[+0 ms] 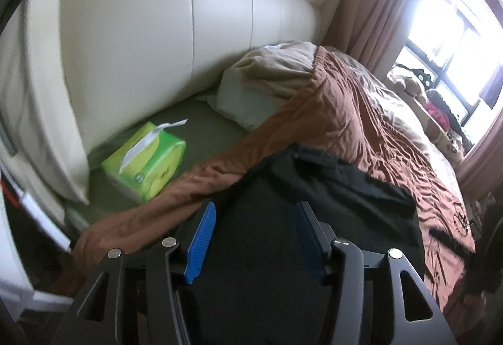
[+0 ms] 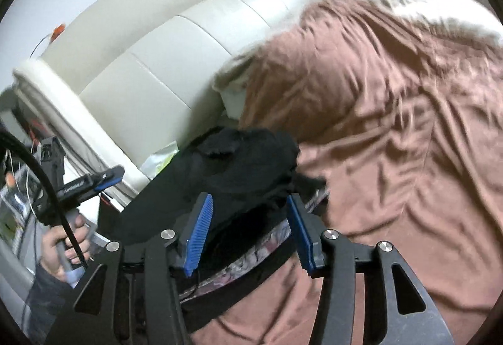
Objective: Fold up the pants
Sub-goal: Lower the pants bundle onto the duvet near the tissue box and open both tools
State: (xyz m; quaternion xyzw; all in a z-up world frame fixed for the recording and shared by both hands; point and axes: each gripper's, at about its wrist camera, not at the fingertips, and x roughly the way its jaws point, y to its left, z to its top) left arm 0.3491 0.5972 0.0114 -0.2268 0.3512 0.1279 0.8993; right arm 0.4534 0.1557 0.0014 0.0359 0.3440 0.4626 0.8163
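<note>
Black pants (image 1: 330, 203) lie bunched on a brown bedspread (image 1: 361, 112). My left gripper (image 1: 254, 213) is open, its blue pads (image 1: 201, 238) spread just above the pants, nothing held. In the right wrist view the pants (image 2: 242, 162) are heaped, with a patterned waistband lining (image 2: 251, 257) showing below. My right gripper (image 2: 248, 209) is open over that heap, empty. The left gripper (image 2: 94, 183) also shows at the left of the right wrist view, held by a hand.
A green tissue box (image 1: 147, 159) sits on the olive sheet by the cream padded headboard (image 1: 157, 30). A pillow (image 1: 261, 84) lies under the bedspread's edge. Curtains and a bright window (image 1: 456, 30) are at the right. Plush toys (image 1: 440, 106) lie at the far side.
</note>
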